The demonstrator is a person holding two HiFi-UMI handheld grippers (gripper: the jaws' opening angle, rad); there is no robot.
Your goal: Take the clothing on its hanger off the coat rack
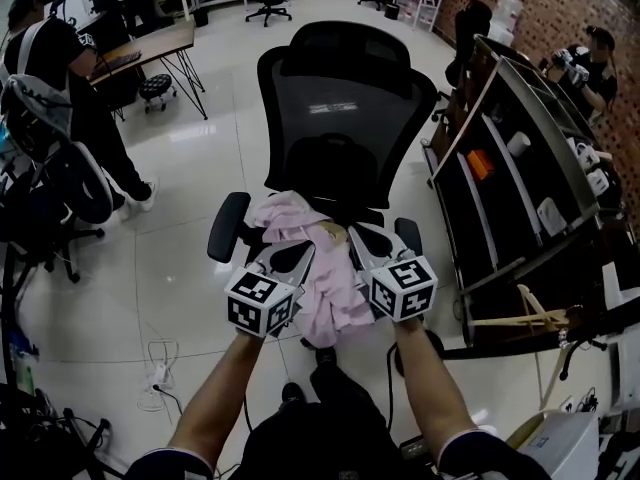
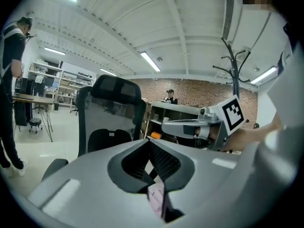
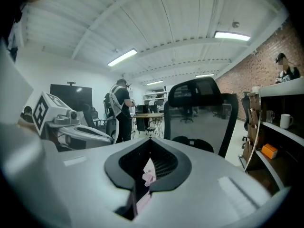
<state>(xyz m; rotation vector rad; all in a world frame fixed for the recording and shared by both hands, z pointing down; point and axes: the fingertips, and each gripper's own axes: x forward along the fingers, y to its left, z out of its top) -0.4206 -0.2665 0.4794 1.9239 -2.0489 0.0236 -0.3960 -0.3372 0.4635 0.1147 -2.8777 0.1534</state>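
The left claw (image 1: 297,256) and right claw (image 1: 359,242) each pinch the pink garment (image 1: 335,303) heaped on the office chair (image 1: 335,98).

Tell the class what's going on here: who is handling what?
A person holds a gripper in each hand over a black office chair. The left gripper and the right gripper are both shut on a pink garment, which lies bunched over the chair's seat. The coat rack stands in the background, so the garment is already off it.
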